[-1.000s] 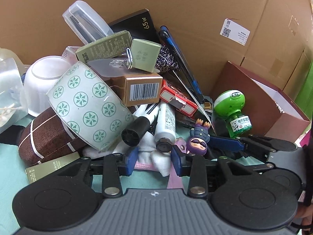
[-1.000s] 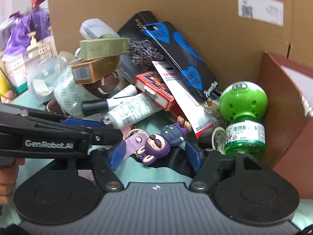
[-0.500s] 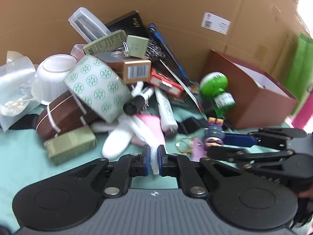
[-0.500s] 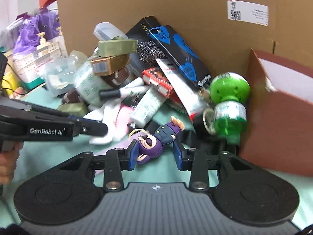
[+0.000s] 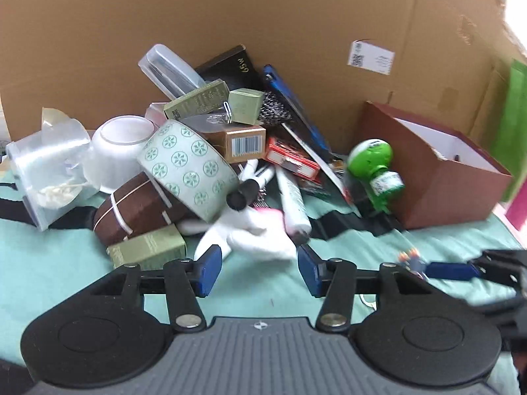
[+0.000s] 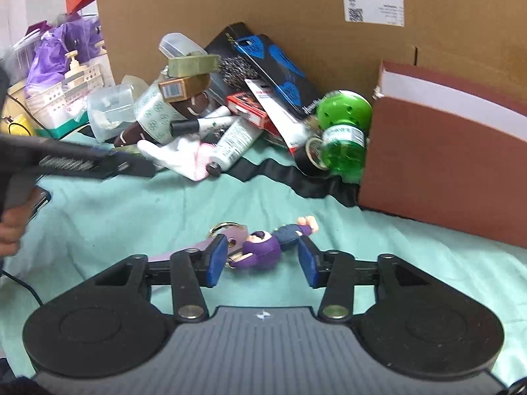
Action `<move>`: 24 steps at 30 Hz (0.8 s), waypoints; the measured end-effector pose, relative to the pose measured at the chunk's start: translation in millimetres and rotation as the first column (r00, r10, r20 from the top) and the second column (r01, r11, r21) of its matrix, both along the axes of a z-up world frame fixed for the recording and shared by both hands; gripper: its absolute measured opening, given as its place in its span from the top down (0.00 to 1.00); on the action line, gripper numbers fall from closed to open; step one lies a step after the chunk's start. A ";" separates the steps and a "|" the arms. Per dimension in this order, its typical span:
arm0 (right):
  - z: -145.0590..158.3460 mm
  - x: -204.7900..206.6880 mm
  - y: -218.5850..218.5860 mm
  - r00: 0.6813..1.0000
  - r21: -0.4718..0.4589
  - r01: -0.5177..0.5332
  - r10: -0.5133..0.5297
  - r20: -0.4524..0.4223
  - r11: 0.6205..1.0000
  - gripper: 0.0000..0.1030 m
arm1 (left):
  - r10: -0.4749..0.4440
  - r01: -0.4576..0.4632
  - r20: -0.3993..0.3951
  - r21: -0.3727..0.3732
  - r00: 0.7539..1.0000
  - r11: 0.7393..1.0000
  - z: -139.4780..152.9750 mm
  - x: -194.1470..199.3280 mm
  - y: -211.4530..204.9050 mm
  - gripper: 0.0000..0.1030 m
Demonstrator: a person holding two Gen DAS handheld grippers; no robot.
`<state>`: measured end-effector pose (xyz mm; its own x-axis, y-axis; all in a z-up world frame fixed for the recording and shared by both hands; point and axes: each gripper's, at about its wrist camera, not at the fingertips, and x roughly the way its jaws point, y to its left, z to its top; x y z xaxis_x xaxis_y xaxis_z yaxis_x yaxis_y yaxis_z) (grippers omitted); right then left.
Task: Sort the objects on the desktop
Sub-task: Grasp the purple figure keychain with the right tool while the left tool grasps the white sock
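My left gripper hovers over the green cloth with its jaws opening and nothing between them. A white and pink sock lies just ahead of its fingertips, at the foot of the pile. My right gripper is low over the cloth, its jaws opening too. A purple figure keychain lies flat between them, and the right pad stands clear of it. In the left wrist view the right gripper shows at the right edge. In the right wrist view the left gripper is blurred at the left.
A heap leans on the cardboard wall: a green patterned tape roll, a white bowl, a brown case, boxes and tubes. A green bottle stands beside a red-brown box. A black strap crosses the cloth.
The left gripper, pinched on the sock half a second ago, has opened and the sock lies on the cloth. The right gripper pulled the keychain back from the pile and widened its jaws.
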<state>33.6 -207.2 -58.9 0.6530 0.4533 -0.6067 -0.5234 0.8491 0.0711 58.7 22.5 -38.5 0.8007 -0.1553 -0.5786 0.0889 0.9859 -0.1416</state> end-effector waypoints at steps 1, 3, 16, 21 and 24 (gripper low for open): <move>-0.2 -0.9 2.2 1.000 -0.006 -0.003 0.003 0.006 1.000 0.47 | 0.003 -0.003 -0.001 -0.005 1.000 1.000 0.4 4.3 0.0 0.48; -1.5 -1.9 5.2 1.000 -0.014 -0.003 0.003 0.011 1.000 0.45 | 0.007 -0.007 0.005 -0.005 1.000 1.000 1.2 13.4 -3.3 0.47; -10.8 8.2 1.5 0.996 0.025 0.082 -0.081 -0.036 0.996 0.38 | -0.031 0.031 -0.060 -0.002 0.998 1.000 -14.0 33.3 -9.4 0.97; -13.6 9.0 1.0 0.996 0.048 0.080 -0.078 -0.048 0.996 0.42 | -0.037 0.038 -0.044 0.014 0.998 0.999 -8.3 9.2 -4.8 0.98; -13.9 8.8 -0.5 0.996 0.063 0.072 -0.069 -0.053 0.995 0.47 | -0.046 0.047 -0.040 0.027 0.998 0.999 -4.9 -9.8 0.5 0.98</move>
